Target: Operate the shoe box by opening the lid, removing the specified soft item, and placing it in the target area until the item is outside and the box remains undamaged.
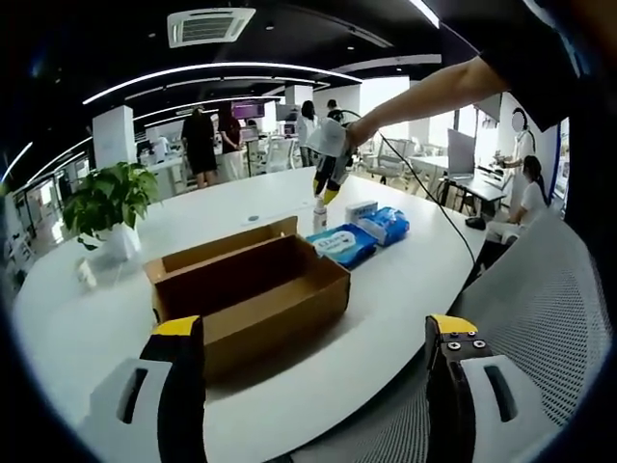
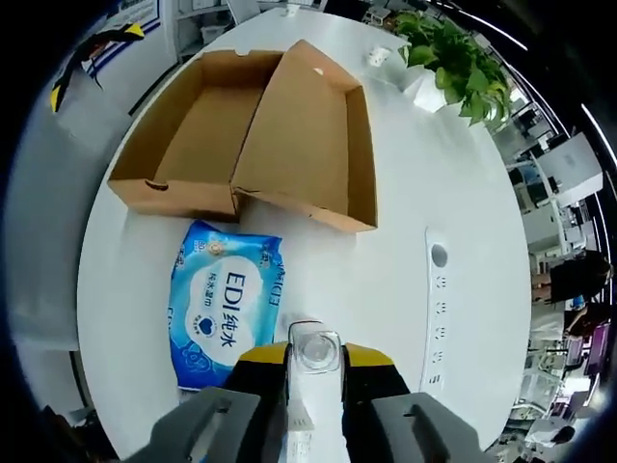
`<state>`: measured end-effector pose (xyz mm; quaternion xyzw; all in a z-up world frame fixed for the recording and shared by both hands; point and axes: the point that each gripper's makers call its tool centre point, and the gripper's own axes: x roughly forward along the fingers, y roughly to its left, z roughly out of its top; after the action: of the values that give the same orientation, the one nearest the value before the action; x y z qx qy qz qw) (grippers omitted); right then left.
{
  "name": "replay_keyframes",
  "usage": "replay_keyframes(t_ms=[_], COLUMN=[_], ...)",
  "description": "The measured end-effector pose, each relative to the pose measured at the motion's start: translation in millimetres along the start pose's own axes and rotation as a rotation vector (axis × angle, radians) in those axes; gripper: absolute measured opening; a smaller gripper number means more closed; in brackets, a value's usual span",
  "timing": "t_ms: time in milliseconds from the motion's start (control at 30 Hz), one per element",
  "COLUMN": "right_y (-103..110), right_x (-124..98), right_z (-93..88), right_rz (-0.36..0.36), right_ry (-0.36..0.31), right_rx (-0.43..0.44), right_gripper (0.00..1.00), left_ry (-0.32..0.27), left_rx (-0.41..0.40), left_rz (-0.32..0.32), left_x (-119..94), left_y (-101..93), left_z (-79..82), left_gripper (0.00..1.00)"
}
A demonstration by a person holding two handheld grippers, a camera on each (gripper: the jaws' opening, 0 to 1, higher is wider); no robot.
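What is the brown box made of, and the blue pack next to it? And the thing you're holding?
The shoe box looks like plain brown cardboard: matt, with folded flaps and raw edges. The blue pack seems to be soft plastic film, as it is glossy, printed and a little crinkled. The bottle gripped by the right gripper looks like clear plastic, though it could be glass.

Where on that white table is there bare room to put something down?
Bare table lies between the open box, the power strip and the plant. It is crowded around the wipes pack and the bottle in the right gripper.
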<state>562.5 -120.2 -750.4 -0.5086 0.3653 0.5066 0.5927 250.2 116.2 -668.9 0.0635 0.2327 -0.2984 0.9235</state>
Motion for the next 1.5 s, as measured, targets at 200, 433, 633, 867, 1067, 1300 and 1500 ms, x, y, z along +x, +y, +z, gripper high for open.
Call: replay_keyframes(t_ms=[200, 433, 633, 867, 1067, 1300, 1500], right_y=[0, 0, 0, 2, -1, -4, -7], right_x=[0, 0, -2, -2, -4, -9, -13], right_z=[-0.7, -1.5, -0.5, -2.3, -2.4, -0.7, 4.0], right_rz=[0.000, -0.005, -0.009, -0.010, -0.023, -0.042, -0.055], right_ry=[0.003, 0.005, -0.001, -0.001, -0.005, -0.016, -0.048], right_rx=[0.053, 0.073, 0.093, 0.099, 0.108, 0.130, 0.206], right_gripper=[0.16, 0.17, 0.21, 0.24, 0.30, 0.36, 0.42], left_ry=[0.004, -0.002, -0.002, -0.012, -0.021, -0.041, -0.050], left_rx=[-0.004, -0.016, -0.030, -0.060, -0.104, -0.161, -0.221], left_rz=[0.006, 0.017, 0.025, 0.041, 0.057, 0.068, 0.098], left_x=[-1, -2, -2, -3, -4, -5, -6], left_y=[1.1, 3.8, 5.9, 10.7, 16.8, 21.1, 32.1], left_z=[-0.4, 0.0, -0.1, 0.4, 0.8, 3.3, 1.7], left_gripper=[0.98, 0.98, 0.98, 0.99, 0.98, 0.99, 0.97])
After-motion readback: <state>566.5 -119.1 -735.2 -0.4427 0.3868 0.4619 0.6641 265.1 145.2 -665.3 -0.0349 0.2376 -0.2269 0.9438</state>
